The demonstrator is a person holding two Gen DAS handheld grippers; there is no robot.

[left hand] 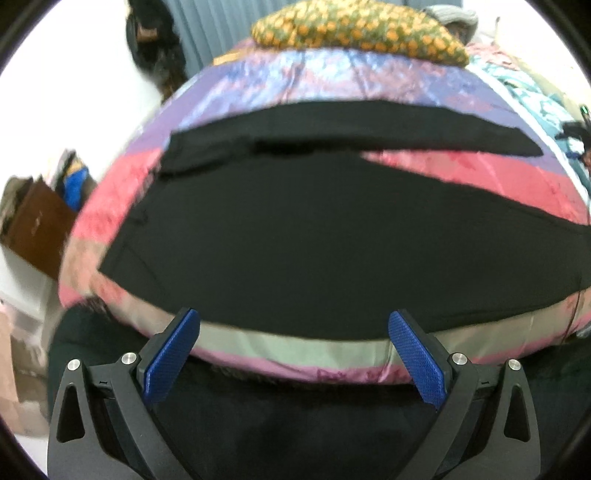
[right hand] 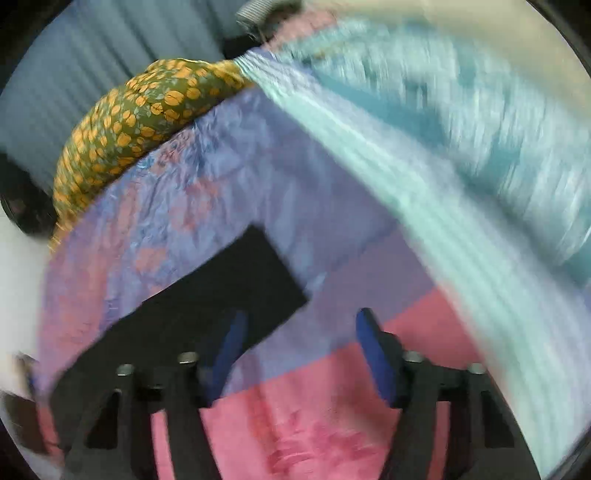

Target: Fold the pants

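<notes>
Black pants lie flat across a pink, purple and grey striped bedspread, legs spread apart toward the right. My left gripper is open and empty, hovering at the near edge of the pants. In the blurred right wrist view, the hem end of one black pant leg lies on the bedspread. My right gripper is open and empty, just right of that hem; its left fingertip overlaps the cloth's edge.
A green pillow with orange print sits at the far end of the bed, also in the right wrist view. A teal and white blanket lies on the right. A brown box stands on the floor left.
</notes>
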